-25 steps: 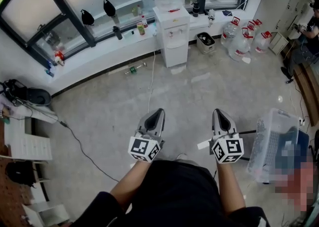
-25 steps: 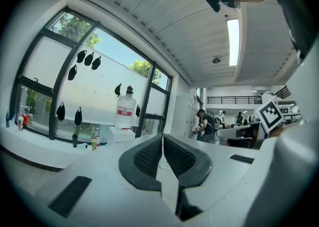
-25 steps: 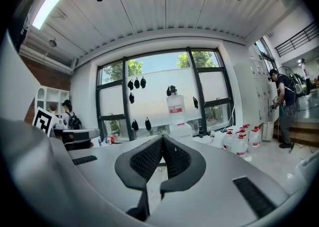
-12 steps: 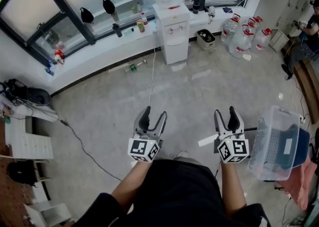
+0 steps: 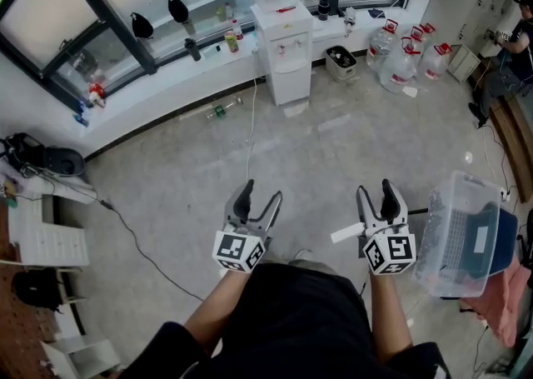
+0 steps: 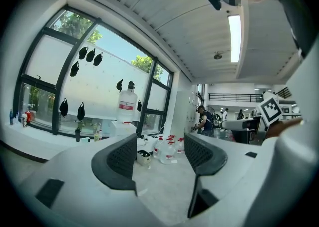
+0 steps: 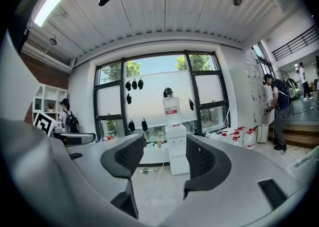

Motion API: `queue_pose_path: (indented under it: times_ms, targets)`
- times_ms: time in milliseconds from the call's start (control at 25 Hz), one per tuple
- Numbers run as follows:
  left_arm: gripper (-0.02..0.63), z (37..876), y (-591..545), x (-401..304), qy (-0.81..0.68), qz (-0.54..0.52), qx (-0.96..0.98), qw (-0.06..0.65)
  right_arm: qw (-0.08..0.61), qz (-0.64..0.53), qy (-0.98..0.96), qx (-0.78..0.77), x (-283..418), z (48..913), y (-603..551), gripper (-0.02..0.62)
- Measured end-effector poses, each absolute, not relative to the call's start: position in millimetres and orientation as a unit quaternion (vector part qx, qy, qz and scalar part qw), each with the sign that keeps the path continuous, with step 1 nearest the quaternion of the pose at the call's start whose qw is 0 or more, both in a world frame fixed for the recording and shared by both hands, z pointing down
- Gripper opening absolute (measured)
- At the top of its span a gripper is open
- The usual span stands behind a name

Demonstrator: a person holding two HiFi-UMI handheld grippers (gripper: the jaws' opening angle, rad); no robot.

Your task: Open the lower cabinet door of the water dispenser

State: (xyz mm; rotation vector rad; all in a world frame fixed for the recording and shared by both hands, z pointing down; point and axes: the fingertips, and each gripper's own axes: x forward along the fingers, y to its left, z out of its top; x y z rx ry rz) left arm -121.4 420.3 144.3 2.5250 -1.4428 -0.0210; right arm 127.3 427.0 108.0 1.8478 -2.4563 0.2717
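Ahead, boxy white water dispenser (image 5: 282, 40); lower door (image 5: 286, 83) seemingly shut.

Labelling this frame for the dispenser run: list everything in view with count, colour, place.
water dispenser: one, white, at the window wall
water jugs: several, clear with red caps, floor right of the dispenser
bin: one, pale, between dispenser and jugs
floor bottle: one, green, lying left of the dispenser
cable: one, white, floor, from the dispenser toward the person
crate: one, clear, floor at far right
pouches: at least three, black, hung on the window
bystander: one, dark top, far right
left tongs: one, grey and black, jaws just been opening, apart, nothing between
right tongs: one, same colours, jaws just been opening, apart, nothing between
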Motion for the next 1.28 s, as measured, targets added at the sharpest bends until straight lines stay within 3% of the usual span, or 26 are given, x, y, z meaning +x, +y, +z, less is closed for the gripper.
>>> queue_pose_path:
  times_ms: [760,1280]
  targets:
    - [0.276,163.9,381.1,-87.4,-0.452,0.003,0.883,0.124,0.052,0.125,-0.779,0.612,165.1,138.8,426.4,0.235]
    - [0.276,196.5,202.4,-72.2,-0.452,-0.017,0.875,0.175,0.116,0.120,-0.780,0.603,181.6,160.0,249.5,0.236]
